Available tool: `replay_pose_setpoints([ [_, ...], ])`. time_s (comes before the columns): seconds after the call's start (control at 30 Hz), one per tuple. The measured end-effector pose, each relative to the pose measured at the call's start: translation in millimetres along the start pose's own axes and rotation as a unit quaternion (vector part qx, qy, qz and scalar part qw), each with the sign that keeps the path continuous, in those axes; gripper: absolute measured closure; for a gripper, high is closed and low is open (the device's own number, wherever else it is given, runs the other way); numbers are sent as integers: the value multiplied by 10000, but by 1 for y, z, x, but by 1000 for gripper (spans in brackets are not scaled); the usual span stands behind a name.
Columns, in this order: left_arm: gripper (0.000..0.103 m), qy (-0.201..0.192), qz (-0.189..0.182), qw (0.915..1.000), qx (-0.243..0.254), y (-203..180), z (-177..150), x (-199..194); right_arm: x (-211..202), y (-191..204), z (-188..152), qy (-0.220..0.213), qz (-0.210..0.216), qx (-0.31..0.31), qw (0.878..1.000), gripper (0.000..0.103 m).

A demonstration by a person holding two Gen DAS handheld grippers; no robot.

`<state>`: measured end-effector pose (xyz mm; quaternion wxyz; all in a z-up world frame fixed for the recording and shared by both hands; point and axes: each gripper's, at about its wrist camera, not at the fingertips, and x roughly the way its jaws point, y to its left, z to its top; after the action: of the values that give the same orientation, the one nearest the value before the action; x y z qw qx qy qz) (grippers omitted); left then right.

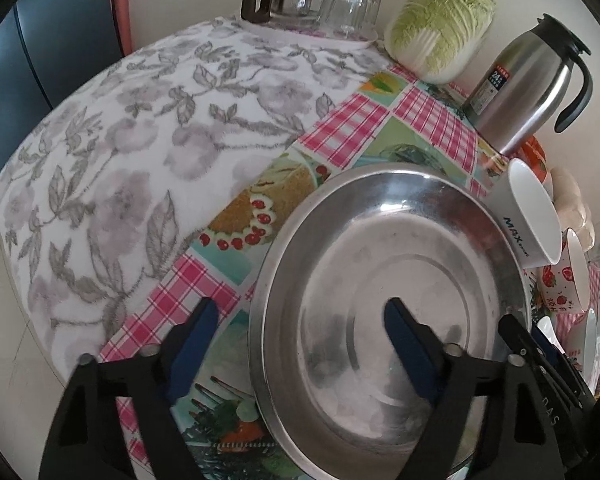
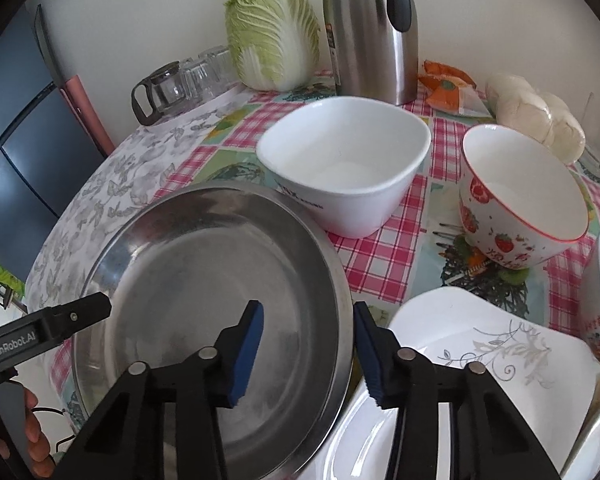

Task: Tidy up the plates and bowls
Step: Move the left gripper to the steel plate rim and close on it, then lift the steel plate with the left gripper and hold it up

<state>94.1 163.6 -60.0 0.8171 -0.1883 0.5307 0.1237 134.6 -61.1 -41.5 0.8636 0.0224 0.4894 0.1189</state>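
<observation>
1. The big steel pan (image 2: pixel 220 304) sits on the bench (image 2: pixel 384 256), and it is the landmark here. Both grippers are at its rim, one on each side.
2. The right gripper (image 2: pixel 308 348) is at the pan's right edge. One blue pad is inside the pan and the other is outside, so the rim runs between the jaws. The jaws are partly closed, but I cannot tell if the pads press the rim yet.
3. The left gripper (image 1: pixel 300 340) straddles the pan's left edge the same way. Its jaws are wider, and the pads are clearly apart from the rim.
4. Just right of the pan lies a white flowered plate (image 2: pixel 480 356).
5. Behind the pan stands a white square bowl (image 2: pixel 344 168), very near its far rim.
6. Further right of that is the strawberry bowl (image 2: pixel 524 196).
7. My guess: the right gripper is closer to gripping, then both lift the pan together.
</observation>
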Motion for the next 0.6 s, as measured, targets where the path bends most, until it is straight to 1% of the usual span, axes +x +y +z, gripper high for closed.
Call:
replay_pose_setpoints([
  [0.07,38,76,-72,9999,-41,1,0,4,0,0,-2,-47,-6,-14,10000,59],
  [0.13,45,105,-84,9999,-51,1,0,6,-1,-1,-2,-53,38,26,10000,60],
  [0.27,56,77,55,9999,-128,5,1,7,-2,-4,-3,-30,169,122,9998,64],
  [0.37,58,88,114,9994,-300,13,2,7,-3,-4,-5,-8,269,191,9995,65],
  [0.43,60,89,176,9989,-423,20,1,8,-3,-3,-6,34,376,227,9990,69],
  [0.5,61,156,140,9981,-583,28,1,10,-2,1,-7,72,443,205,9988,70],
  [0.57,62,137,101,9974,-700,34,2,11,-2,4,-8,78,419,146,9990,73],
  [0.6,62,137,89,9972,-736,36,2,10,-2,5,-9,77,399,120,9991,76],
])
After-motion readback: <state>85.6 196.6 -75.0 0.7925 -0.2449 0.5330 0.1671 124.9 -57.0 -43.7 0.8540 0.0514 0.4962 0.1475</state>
